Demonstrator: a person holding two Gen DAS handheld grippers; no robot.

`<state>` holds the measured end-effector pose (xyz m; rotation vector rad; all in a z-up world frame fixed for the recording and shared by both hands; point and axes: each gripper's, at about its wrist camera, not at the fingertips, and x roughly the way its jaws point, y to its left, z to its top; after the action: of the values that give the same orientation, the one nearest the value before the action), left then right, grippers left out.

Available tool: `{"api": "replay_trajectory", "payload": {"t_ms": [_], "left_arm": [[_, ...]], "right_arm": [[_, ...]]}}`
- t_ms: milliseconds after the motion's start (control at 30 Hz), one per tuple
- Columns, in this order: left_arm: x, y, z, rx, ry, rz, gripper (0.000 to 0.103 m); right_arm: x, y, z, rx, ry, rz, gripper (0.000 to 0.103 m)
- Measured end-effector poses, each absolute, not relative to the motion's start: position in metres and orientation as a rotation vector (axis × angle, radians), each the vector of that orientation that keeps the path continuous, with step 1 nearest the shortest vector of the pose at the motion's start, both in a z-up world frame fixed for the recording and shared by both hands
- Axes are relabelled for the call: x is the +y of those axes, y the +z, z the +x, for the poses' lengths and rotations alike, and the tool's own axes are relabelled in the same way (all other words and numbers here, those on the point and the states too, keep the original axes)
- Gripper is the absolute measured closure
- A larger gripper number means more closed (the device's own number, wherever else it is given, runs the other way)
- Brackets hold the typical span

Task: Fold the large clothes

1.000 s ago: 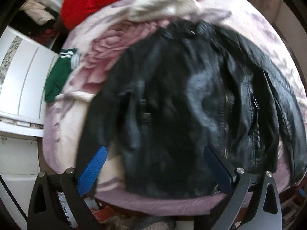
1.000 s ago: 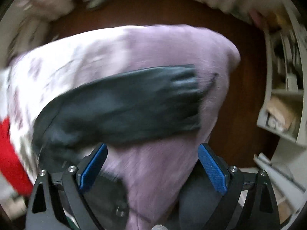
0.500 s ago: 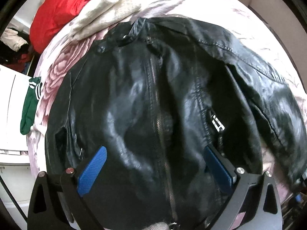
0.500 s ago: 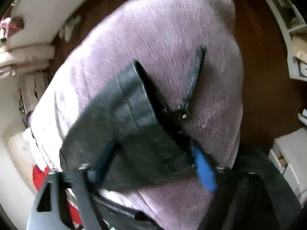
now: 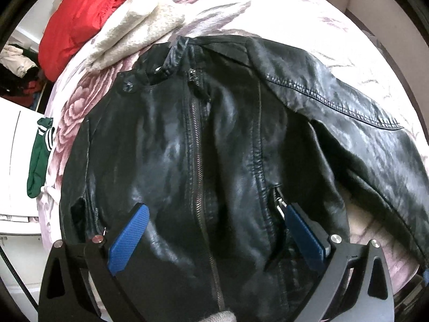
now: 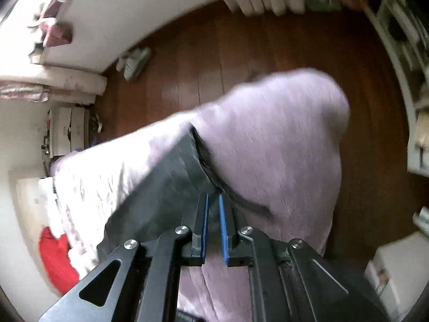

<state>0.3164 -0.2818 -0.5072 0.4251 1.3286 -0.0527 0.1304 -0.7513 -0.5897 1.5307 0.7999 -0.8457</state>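
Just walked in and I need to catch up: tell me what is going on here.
A person with a hand-held gripper in each hand is folding a black leather jacket spread front-up, zipped, on a bed with a floral blanket. The right hand-held gripper is shut on the end of a jacket sleeve near the bed's edge. The left hand-held gripper is open over the jacket's lower front, gripping nothing. A red garment and a cream one lie beyond the collar. No fold is visible yet.
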Motion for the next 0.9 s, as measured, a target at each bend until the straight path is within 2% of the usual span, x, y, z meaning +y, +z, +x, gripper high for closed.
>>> {"api": "replay_trajectory", "payload": {"t_ms": [67,100,233,367,500,533,567,600,900], "left_arm": [[-0.287,-0.511,0.319,1.324,-0.056,0.436,0.0],[-0.289,-0.512,0.321,1.321,-0.056,0.439,0.0],[-0.298,-0.52,0.34,1.308,-0.038,0.45,0.0],[-0.298,-0.524,0.36,1.31,-0.014,0.429,0.0],[-0.292,-0.529,0.375,1.322,0.023,0.409,0.0],[-0.29,-0.53,0.379,1.324,0.035,0.402,0.0],[-0.289,-0.532,0.383,1.328,0.047,0.396,0.0],[-0.287,-0.534,0.387,1.333,0.058,0.384,0.0],[-0.298,-0.59,0.401,1.35,0.083,0.434,0.0]], "right_arm": [[-0.734,-0.611,0.118,0.781,-0.807,1.606,0.063],[-0.728,-0.62,0.122,0.77,-0.776,1.651,0.06],[-0.703,-0.669,0.143,0.658,-0.681,1.753,0.06],[-0.693,-0.674,0.175,0.49,-0.724,1.665,0.06],[-0.696,-0.696,0.197,0.398,-0.698,1.694,0.06],[-0.698,-0.7,0.204,0.372,-0.698,1.693,0.065],[-0.702,-0.7,0.212,0.379,-0.695,1.687,0.092],[-0.708,-0.698,0.216,0.393,-0.688,1.679,0.097],[-0.738,-0.65,0.23,0.403,-0.658,1.562,0.098]]}}
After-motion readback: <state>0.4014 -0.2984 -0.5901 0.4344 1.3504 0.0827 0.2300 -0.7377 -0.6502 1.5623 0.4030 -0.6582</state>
